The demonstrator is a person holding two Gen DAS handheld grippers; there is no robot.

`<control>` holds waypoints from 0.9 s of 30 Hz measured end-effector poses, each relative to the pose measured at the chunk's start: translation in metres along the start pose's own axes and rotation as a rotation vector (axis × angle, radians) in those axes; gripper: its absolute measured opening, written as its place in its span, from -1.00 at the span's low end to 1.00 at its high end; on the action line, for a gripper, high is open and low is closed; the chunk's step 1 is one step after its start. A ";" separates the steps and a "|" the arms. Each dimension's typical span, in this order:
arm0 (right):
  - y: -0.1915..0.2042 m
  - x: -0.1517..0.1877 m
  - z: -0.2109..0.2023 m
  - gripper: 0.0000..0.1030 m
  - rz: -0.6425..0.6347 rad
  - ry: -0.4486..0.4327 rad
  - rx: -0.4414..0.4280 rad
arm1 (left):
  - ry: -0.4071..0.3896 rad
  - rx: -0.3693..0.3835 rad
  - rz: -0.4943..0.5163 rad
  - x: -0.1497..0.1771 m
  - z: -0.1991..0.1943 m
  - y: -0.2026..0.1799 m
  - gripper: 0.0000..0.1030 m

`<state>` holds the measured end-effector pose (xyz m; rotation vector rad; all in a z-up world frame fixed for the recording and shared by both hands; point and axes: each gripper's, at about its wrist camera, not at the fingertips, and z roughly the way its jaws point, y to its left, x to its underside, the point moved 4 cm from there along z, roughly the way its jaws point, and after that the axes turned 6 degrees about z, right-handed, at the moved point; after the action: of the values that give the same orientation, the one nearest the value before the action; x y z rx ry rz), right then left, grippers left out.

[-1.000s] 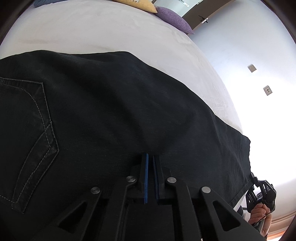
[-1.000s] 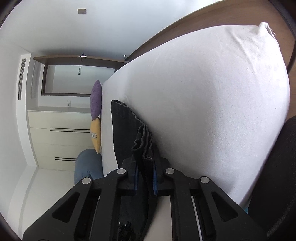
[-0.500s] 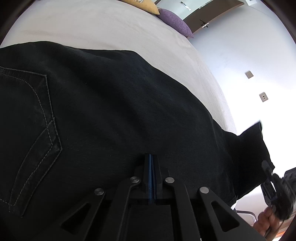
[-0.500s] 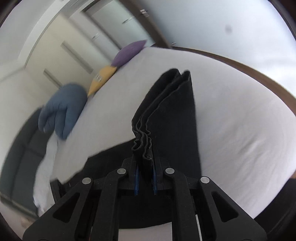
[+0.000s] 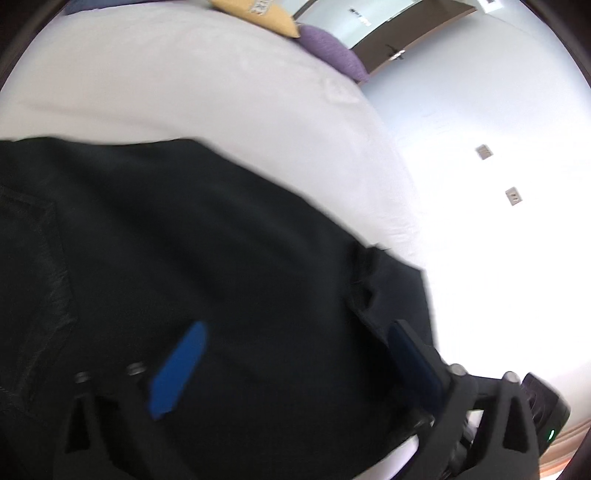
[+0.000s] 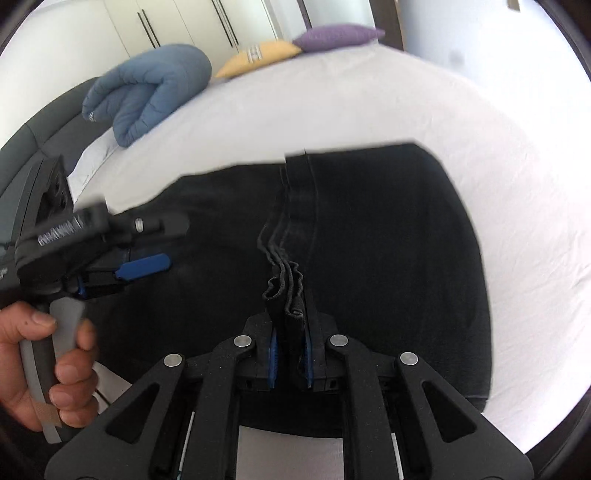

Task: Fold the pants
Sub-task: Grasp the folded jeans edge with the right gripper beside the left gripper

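Note:
Black pants [image 6: 388, 236] lie across the white bed [image 6: 424, 110]. My right gripper [image 6: 290, 350] is shut on the bunched hem of the pant legs [image 6: 286, 291] and has carried it over the upper part of the pants. My left gripper [image 5: 295, 365] is open, its blue pads [image 5: 177, 369] spread wide over the black cloth [image 5: 184, 240]. It also shows in the right wrist view [image 6: 144, 266], held in a hand just above the pants at the left. The left wrist view is blurred.
A blue rolled duvet [image 6: 155, 85], a yellow pillow [image 6: 258, 55] and a purple pillow [image 6: 332, 35] lie at the head of the bed. White wardrobes [image 6: 184, 22] stand behind. A wall with sockets [image 5: 513, 195] is to the right.
My left gripper has opened and let go of the cloth. My right gripper has swung the leg hems over onto the upper part of the pants.

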<state>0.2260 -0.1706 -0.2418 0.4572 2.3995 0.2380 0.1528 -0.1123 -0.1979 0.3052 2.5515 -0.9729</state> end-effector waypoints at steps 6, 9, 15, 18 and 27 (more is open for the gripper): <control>0.025 0.007 -0.029 -0.81 -0.107 -0.060 0.041 | 0.081 0.074 -0.041 -0.016 0.025 -0.016 0.97; 0.037 0.018 -0.037 -0.81 -0.153 -0.070 0.061 | 0.121 0.071 -0.038 -0.019 0.036 -0.019 0.97; 0.056 0.032 -0.051 -0.81 -0.221 -0.070 0.068 | 0.166 0.034 -0.008 -0.026 0.046 -0.017 0.05; 0.069 0.039 -0.054 -0.81 -0.254 -0.067 0.053 | 0.200 0.036 -0.005 -0.027 0.048 -0.011 -0.56; 0.095 0.061 -0.062 -0.81 -0.327 -0.038 -0.002 | 0.230 -0.004 0.161 -0.042 0.017 0.013 -0.77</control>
<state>0.1669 -0.0624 -0.2036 0.0628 2.3918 0.0845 0.1995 -0.1173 -0.1990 0.6450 2.6803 -0.9187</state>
